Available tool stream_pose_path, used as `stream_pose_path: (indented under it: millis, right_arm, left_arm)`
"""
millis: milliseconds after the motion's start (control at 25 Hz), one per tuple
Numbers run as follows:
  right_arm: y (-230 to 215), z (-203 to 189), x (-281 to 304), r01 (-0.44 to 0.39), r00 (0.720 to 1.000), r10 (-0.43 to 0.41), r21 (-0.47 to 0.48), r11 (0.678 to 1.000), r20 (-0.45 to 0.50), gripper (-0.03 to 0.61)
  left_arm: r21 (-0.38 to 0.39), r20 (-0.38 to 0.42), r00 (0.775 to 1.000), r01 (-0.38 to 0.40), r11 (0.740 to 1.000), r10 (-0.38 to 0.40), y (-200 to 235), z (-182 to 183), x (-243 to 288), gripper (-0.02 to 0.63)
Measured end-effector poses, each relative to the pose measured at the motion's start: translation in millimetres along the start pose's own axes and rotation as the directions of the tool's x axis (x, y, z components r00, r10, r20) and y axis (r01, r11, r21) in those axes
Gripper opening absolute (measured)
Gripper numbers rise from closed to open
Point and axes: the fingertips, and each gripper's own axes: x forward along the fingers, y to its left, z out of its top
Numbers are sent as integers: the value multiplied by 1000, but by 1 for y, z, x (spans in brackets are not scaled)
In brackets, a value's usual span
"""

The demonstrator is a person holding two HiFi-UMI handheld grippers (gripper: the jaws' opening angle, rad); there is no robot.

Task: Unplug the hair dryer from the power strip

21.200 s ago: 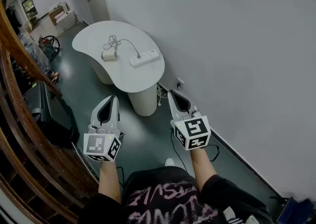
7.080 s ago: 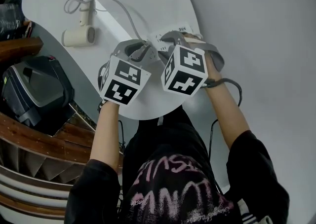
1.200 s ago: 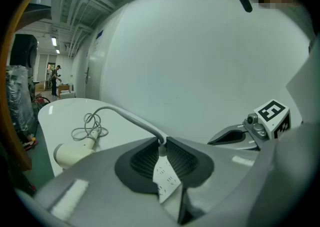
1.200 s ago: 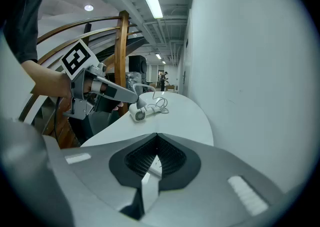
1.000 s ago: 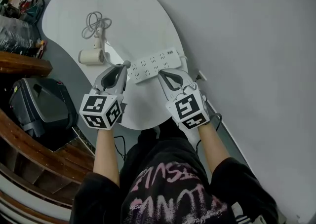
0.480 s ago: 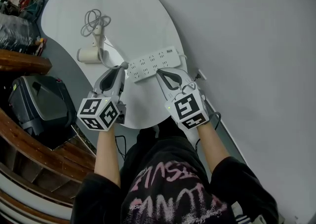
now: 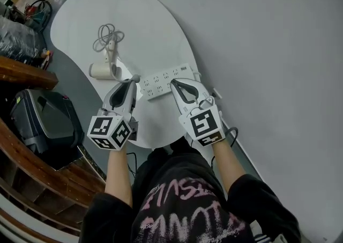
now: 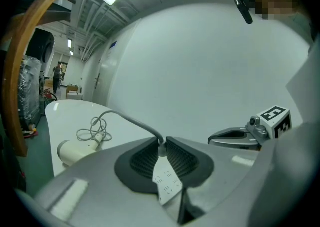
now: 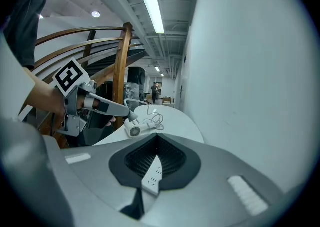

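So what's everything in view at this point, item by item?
table: one, white, curved top, against the wall
wall: one, grey, right side
power strip: one, white, on the table's near part
hair dryer: one, cream, on the table's left edge
cord: one, grey, coiled beyond the hair dryer
plug: one, grey, clamped in the left gripper
railing: one, brown wood, far left
case: one, black, on the floor, left of the table
left gripper: one, grey, shut on the plug
right gripper: one, grey, shut, empty, over the power strip
forearms: two, bare, below the grippers
shirt: one, black, pink print, bottom
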Motion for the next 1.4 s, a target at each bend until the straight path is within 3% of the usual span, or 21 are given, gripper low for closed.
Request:
stream_pose_path:
  millis: [640,1400]
  right_arm:
    - [-9,51,-19,75,989,-72,-15,997,132,21]
    - [-16,93,-33,115,968,-101,-49,992,229,9]
  left_arm:
    - [75,133,991,-8,997,-2,-12,51,-18,58]
    - [152,223,975,-46,987,11,-27,93,-36,61]
